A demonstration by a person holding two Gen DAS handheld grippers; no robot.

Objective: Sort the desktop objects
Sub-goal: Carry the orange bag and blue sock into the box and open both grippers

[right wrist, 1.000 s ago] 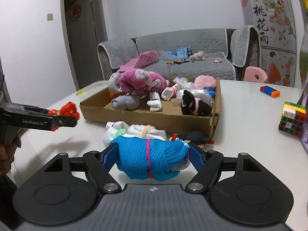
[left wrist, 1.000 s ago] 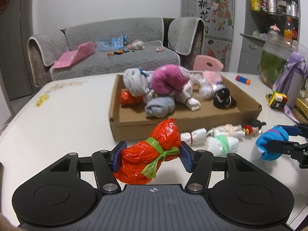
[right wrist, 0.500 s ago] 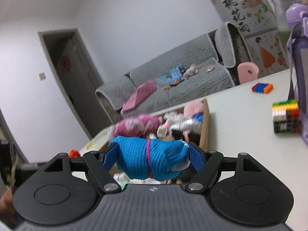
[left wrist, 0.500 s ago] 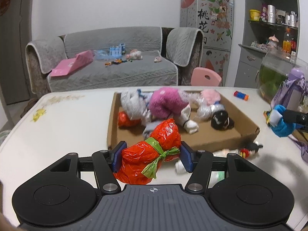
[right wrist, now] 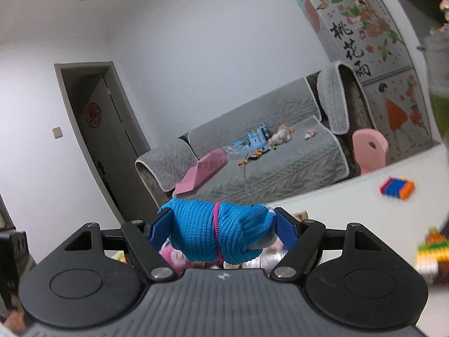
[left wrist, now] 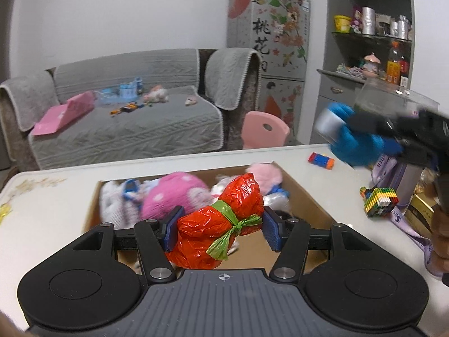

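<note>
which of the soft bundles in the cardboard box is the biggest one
The round pink plush bundle with white dots, in the middle of the cardboard box. It bulks larger than the white bundle and the pale pink fluffy one.

We can't make out the box (left wrist: 306, 196) floor, the red bundle (left wrist: 221, 230) covers it. The blue sock roll (left wrist: 353, 143) smears with motion blur. On the right wrist view the block cube (right wrist: 432, 252) blurs, and that roll (right wrist: 219, 233) hides the box's toys.

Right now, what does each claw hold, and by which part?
Left claw: red bag, pinched across its tied middle. Right claw: blue sock roll, gripped at its two ends.
</note>
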